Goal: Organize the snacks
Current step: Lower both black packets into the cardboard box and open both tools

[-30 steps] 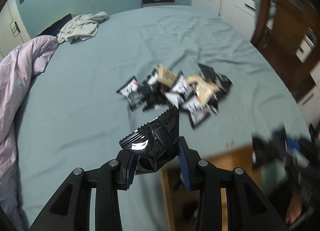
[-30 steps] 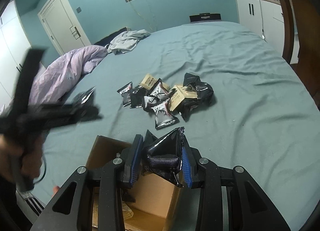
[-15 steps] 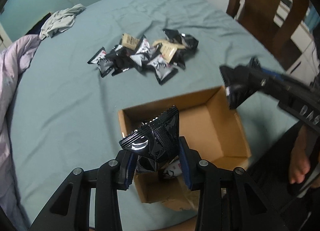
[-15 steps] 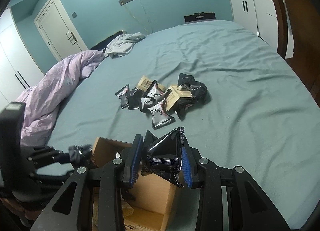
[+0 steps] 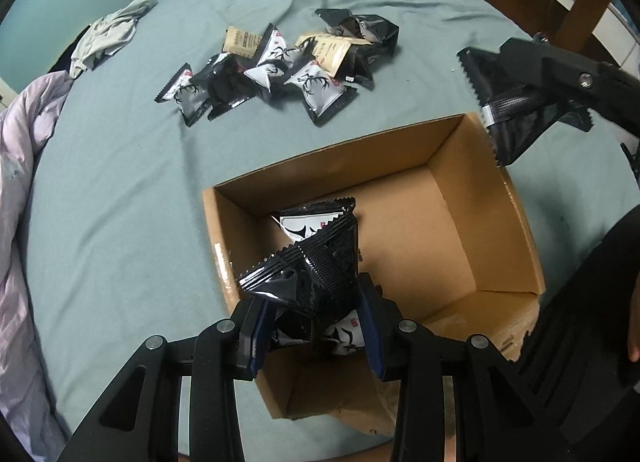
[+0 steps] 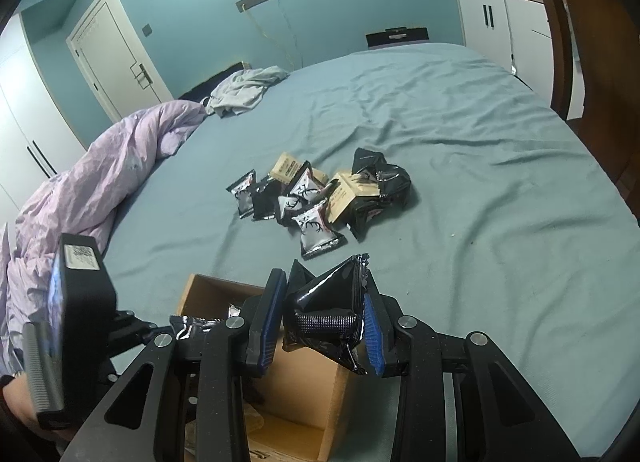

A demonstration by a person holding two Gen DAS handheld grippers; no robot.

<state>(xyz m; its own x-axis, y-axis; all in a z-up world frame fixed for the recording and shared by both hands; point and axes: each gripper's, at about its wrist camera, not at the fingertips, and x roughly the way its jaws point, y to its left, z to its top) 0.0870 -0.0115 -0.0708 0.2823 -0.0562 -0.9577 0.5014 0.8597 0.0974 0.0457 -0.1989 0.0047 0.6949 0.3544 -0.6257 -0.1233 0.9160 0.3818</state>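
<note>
Item: 2 snack packets held over the box, ready to drop.
Your left gripper (image 5: 314, 332) clamps a black packet (image 5: 308, 282) above the cardboard box (image 5: 496, 246), pointed steeply down so it can fall beside the packet already inside (image 5: 308, 223). Your right gripper (image 6: 324, 328) grips a second black packet (image 6: 332, 310) at the box's far edge, waiting its turn. Beyond, the unsorted pile of snacks (image 5: 280, 65) lies on the bed sheet (image 6: 480, 181), well apart from the box.
</note>
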